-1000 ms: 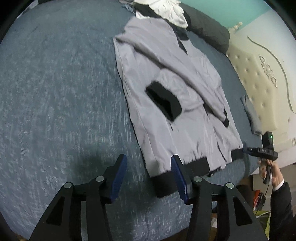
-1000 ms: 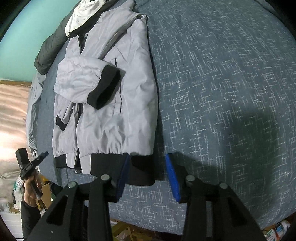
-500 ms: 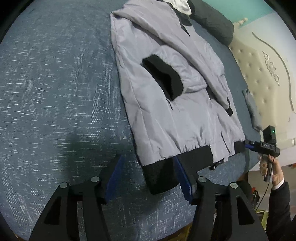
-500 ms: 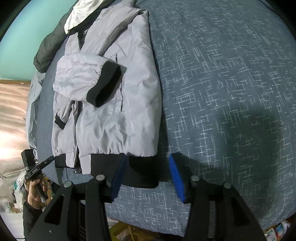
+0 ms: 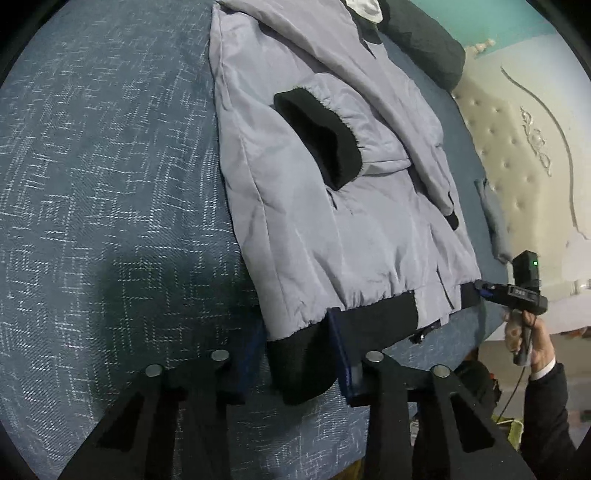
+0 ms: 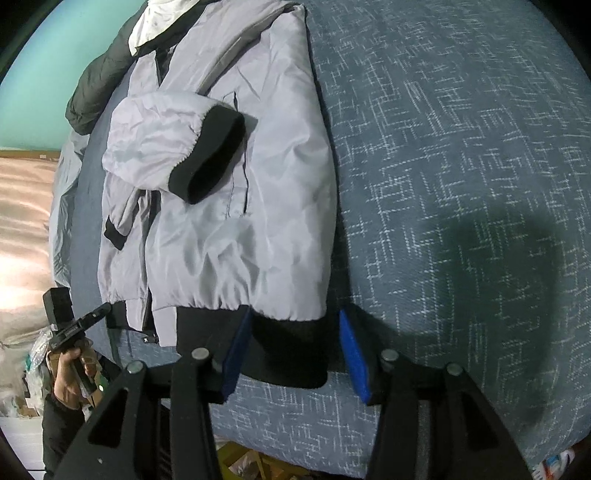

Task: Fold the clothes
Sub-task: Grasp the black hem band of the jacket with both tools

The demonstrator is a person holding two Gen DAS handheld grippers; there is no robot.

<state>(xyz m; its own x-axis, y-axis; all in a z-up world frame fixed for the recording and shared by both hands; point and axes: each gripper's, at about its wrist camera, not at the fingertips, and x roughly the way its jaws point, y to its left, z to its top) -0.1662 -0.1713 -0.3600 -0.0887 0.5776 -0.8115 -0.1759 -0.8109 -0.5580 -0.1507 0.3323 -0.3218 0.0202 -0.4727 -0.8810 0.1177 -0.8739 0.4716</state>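
A grey jacket (image 5: pixel 314 229) (image 6: pixel 240 229) with black cuffs and a black hem lies flat on the blue bed cover (image 5: pixel 110 184), both sleeves folded across its front. My left gripper (image 5: pixel 297 350) points down at one hem corner (image 5: pixel 299 362). Its jaws are closing, with that black corner between the blue pads. My right gripper (image 6: pixel 293 350) stands open astride the other hem corner (image 6: pixel 291 350), and the right pad is clear of the cloth. Each view shows the other gripper at the far end of the hem: the right gripper (image 5: pixel 482 288) and the left gripper (image 6: pixel 103 310), each in a person's hand.
A dark garment (image 5: pixel 424 48) and a white one (image 6: pixel 155 22) lie at the jacket's collar end. A cream tufted headboard (image 5: pixel 517 147) and a small grey-blue cloth (image 5: pixel 495 221) flank the bed. The bed's near edge runs just below both grippers, with clutter on the floor (image 6: pixel 33 369).
Both grippers have come down toward the jacket's hem, which now lies between their fingers. The left jaws have narrowed around their corner. The right jaws stand a little wider than a second ago.
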